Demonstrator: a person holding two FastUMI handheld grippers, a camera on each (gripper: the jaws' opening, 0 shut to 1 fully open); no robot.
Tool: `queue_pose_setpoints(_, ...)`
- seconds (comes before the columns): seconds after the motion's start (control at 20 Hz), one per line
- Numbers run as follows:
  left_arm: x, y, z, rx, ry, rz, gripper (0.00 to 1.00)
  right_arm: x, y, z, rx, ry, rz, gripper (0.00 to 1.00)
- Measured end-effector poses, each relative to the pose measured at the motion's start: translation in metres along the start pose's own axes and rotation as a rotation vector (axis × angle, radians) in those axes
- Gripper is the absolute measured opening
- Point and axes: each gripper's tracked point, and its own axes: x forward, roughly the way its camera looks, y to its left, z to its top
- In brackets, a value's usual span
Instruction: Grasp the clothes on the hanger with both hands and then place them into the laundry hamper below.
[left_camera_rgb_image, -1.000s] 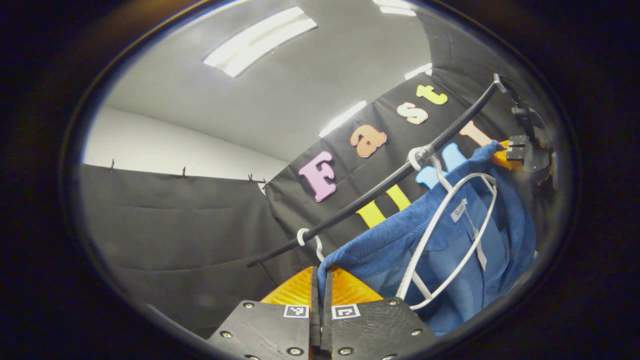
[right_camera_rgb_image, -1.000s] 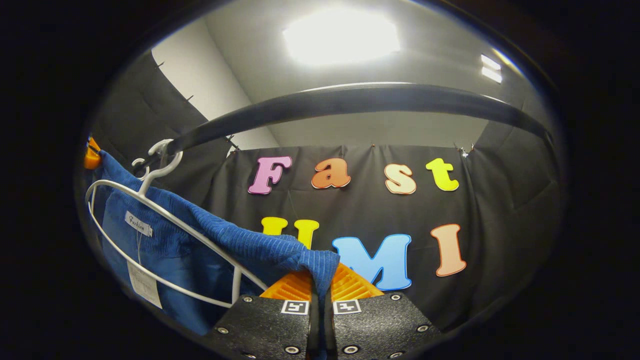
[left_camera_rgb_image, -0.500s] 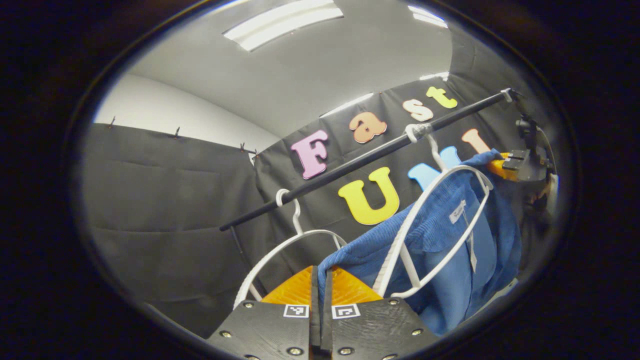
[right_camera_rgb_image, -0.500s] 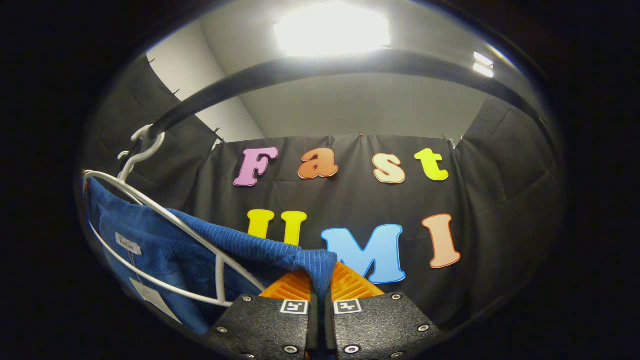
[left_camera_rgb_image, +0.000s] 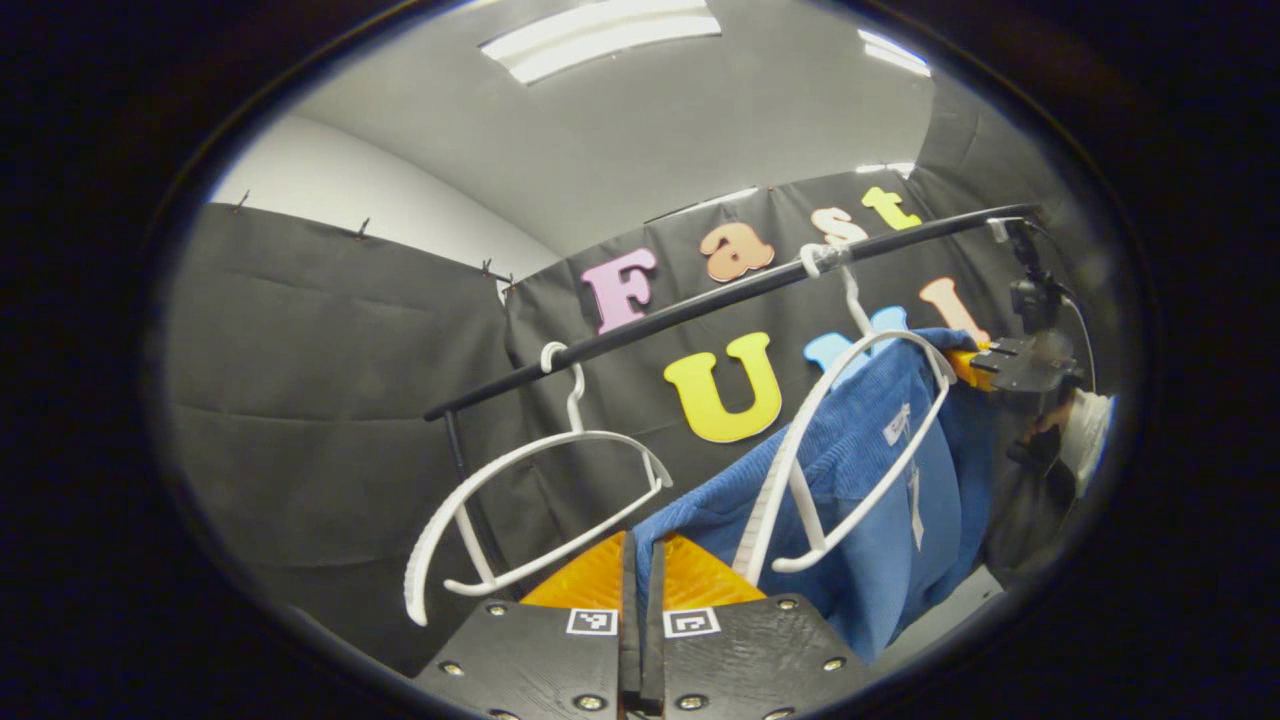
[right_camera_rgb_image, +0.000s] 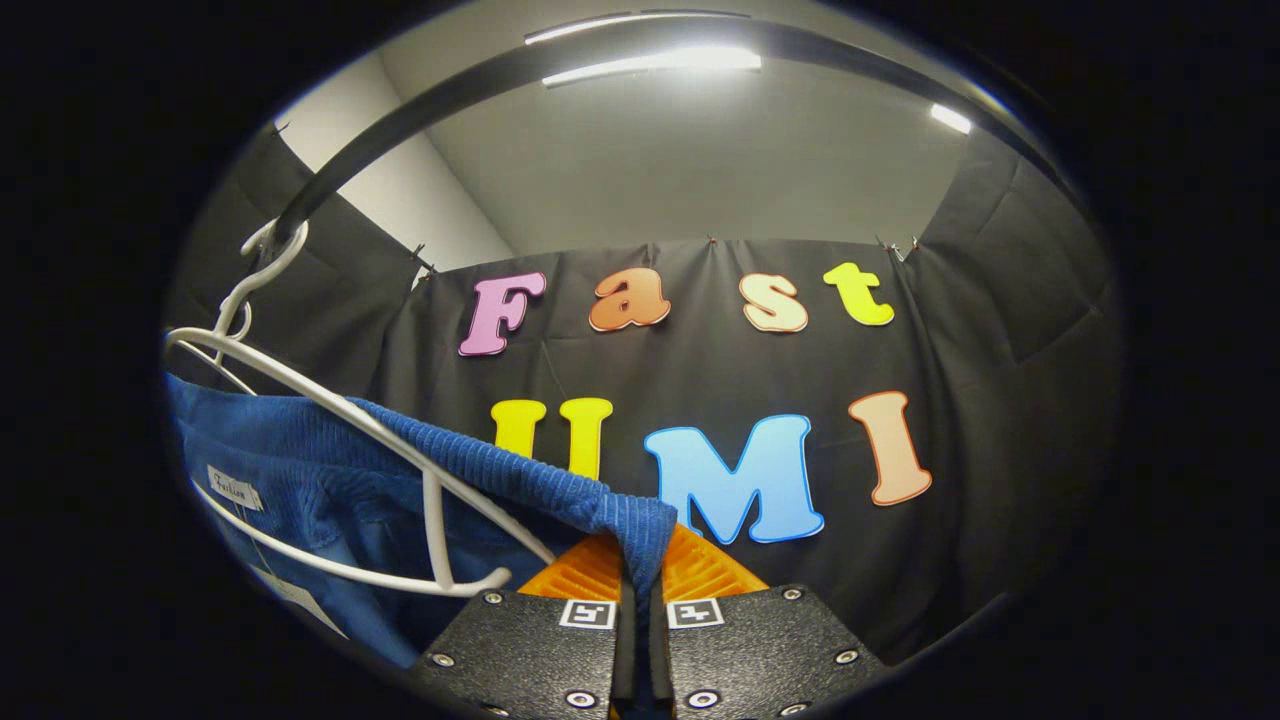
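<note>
Blue ribbed garment (left_camera_rgb_image: 880, 480) hangs stretched between two grippers, still threaded over a white hanger (left_camera_rgb_image: 850, 440) hooked on a black rail (left_camera_rgb_image: 700, 300). In the left gripper view, the left gripper (left_camera_rgb_image: 640, 590) has its fingers pressed together on one shoulder edge of the cloth. In the right gripper view, the right gripper (right_camera_rgb_image: 640, 590) pinches the opposite shoulder edge the same way; the left gripper view shows it farther off, beyond the hanger. A second, bare white hanger (left_camera_rgb_image: 530, 510) hangs on the rail nearby.

Likely trouble: the hanger's arm sits inside the neckline, so a downward pull could snag the cloth, drag the hanger off the rail, or tear the thin pinched edges free. Uneven pulling would make one side slip. The hamper is out of sight, so the drop cannot be judged.
</note>
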Motion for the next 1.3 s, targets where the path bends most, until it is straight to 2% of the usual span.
queue_pose_setpoints(0.2,-0.01,-0.003,-0.011,-0.018,0.024,-0.007,0.01,-0.008,0.003,-0.015,0.035,0.056,0.034,0.05)
queue_pose_setpoints(0.3,-0.016,-0.004,-0.015,-0.044,0.028,-0.002,0.02,-0.011,0.0,-0.01,0.04,0.047,0.026,0.05)
queue_pose_setpoints(0.6,-0.026,-0.025,-0.029,-0.116,0.057,-0.004,0.02,0.004,-0.016,0.031,0.05,-0.11,-0.057,0.03)
queue_pose_setpoints(0.9,-0.041,-0.034,-0.025,-0.137,0.056,-0.026,0.02,0.006,-0.016,0.047,0.001,-0.175,-0.083,0.05)
queue_pose_setpoints(1.15,-0.054,-0.032,-0.034,-0.138,0.071,-0.043,0.02,0.001,-0.013,0.008,0.023,-0.047,-0.022,0.04)
queue_pose_setpoints(1.3,-0.049,-0.057,-0.051,-0.161,0.12,-0.076,0.02,-0.002,-0.023,-0.044,0.117,0.126,-0.011,0.05)
